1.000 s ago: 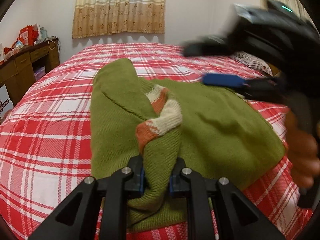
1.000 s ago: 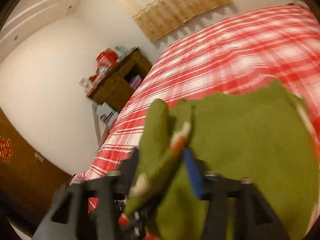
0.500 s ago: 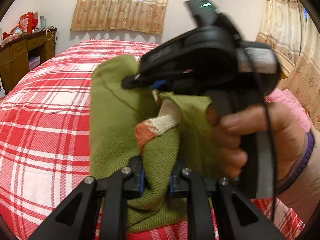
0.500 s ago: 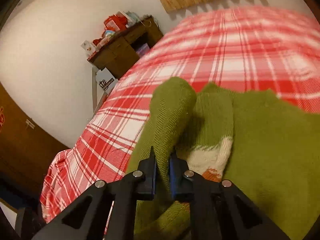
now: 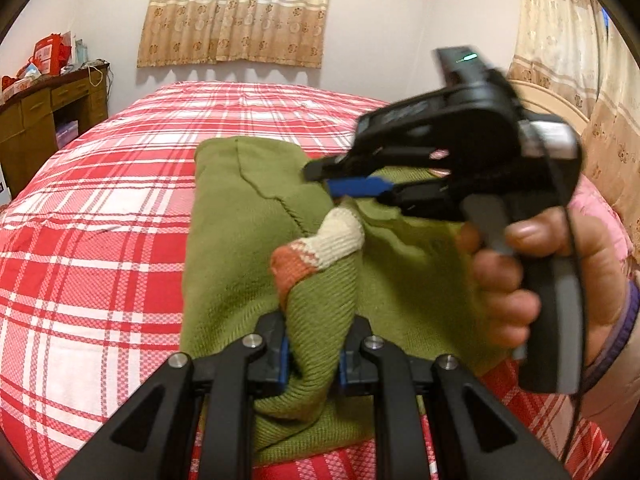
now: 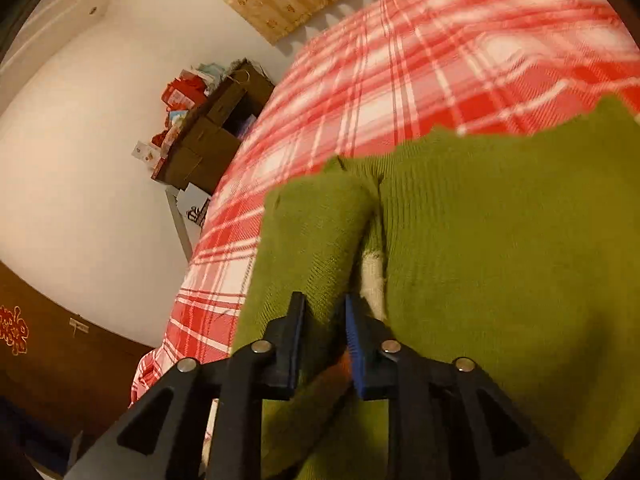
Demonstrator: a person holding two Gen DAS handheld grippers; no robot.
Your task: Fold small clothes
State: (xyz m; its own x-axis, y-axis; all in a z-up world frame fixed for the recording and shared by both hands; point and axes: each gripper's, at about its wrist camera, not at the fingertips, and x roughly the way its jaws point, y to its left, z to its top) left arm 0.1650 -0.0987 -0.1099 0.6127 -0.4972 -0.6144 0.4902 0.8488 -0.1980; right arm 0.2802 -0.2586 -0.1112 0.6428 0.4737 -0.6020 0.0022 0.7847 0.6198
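The left gripper point(image 5: 312, 354) pinches a fold of the green sweater point(image 5: 236, 240), just below its orange and cream cuff point(image 5: 320, 248). The right gripper point(image 6: 322, 340) is held in a hand point(image 5: 532, 280), and its jaws are opening, with a sweater fold between its blue pads point(image 6: 354, 348). The sweater lies folded on a bed with a red and white checked sheet point(image 5: 100, 216). A wooden desk point(image 5: 44, 116) stands by the wall.

Left claw point(image 5: 314, 354) clamped; right claw point(image 6: 324, 344) opening.
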